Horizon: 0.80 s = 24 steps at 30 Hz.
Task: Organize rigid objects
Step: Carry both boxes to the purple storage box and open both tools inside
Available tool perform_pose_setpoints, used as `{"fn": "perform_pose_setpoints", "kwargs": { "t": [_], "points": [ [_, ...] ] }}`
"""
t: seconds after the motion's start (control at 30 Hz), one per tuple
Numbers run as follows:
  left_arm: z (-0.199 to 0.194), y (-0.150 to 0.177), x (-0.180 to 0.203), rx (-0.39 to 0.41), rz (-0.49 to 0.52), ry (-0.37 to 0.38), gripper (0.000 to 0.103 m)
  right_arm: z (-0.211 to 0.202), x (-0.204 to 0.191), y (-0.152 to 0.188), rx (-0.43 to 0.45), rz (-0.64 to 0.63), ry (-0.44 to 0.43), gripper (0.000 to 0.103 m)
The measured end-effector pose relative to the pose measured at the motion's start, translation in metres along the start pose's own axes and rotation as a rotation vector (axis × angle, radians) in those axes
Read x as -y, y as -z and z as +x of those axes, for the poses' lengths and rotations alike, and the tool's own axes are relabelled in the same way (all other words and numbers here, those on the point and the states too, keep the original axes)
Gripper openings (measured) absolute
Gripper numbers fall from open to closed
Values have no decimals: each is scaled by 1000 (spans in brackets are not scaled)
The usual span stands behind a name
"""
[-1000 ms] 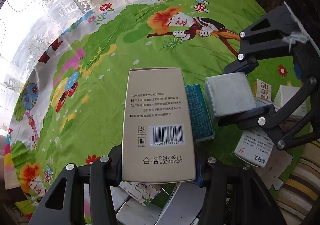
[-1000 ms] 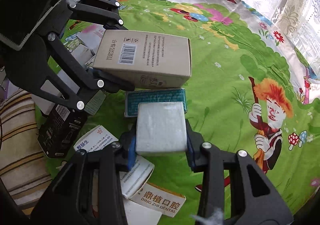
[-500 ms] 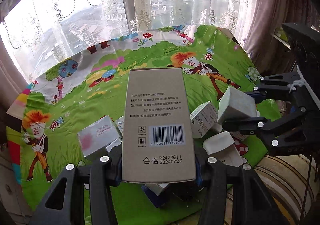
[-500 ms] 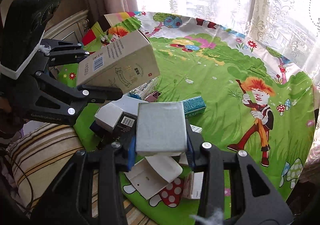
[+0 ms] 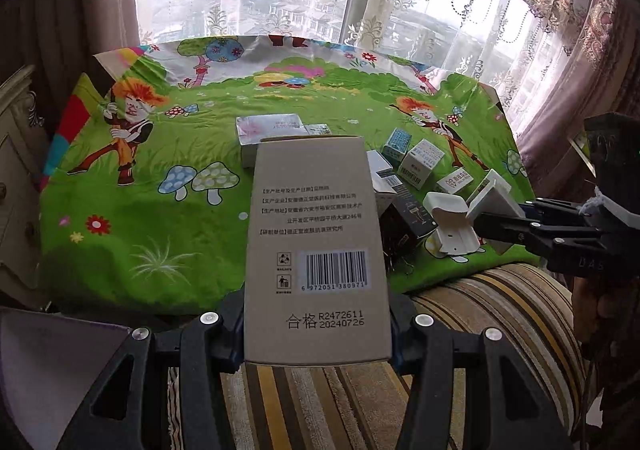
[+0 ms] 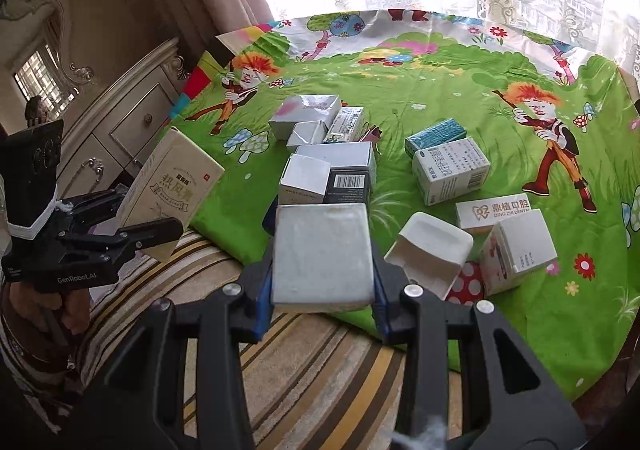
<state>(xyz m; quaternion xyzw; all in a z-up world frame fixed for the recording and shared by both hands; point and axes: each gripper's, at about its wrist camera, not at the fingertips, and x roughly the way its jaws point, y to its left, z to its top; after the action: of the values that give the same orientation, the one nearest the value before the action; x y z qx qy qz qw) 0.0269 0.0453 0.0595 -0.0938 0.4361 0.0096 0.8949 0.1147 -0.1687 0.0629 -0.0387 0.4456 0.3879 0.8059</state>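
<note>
My left gripper (image 5: 318, 330) is shut on a tall beige carton (image 5: 316, 246) with a barcode, held above the table's near edge; it also shows in the right wrist view (image 6: 172, 186). My right gripper (image 6: 322, 286) is shut on a plain white box (image 6: 322, 254), held over the striped cushion in front of the table; it shows at the right of the left wrist view (image 5: 494, 206). Several small cartons lie scattered on the green cartoon tablecloth (image 6: 440, 90), among them a teal box (image 6: 434, 136) and a black barcode box (image 6: 348, 186).
An open white carton (image 6: 434, 254) and a white dental box (image 6: 496, 210) lie near the table's front edge. A striped cushion (image 6: 320, 362) sits below the grippers. A cream dresser (image 6: 120, 122) stands to the left. Lace curtains and a window are behind the table.
Both grippers have pulled back and up from the table with their boxes still held. The whole table and window have come into view.
</note>
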Motion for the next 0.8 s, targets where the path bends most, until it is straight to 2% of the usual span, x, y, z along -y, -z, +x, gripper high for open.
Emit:
{"fn": "perform_pose_setpoints", "kwargs": {
  "t": [0.1,0.17,0.47,0.8],
  "points": [
    [-20,14,-24,19,-66,-40,52,3,-25,3,-5,-26,-28,44],
    [-32,25,-42,25,-111,-92,52,7,-45,3,-12,-46,-56,44],
    [-78,83,-128,9,-352,-243,52,39,-149,8,-74,-187,-161,44],
    [-104,108,-178,21,-457,-332,53,92,-256,22,-174,-329,-253,44]
  ]
}}
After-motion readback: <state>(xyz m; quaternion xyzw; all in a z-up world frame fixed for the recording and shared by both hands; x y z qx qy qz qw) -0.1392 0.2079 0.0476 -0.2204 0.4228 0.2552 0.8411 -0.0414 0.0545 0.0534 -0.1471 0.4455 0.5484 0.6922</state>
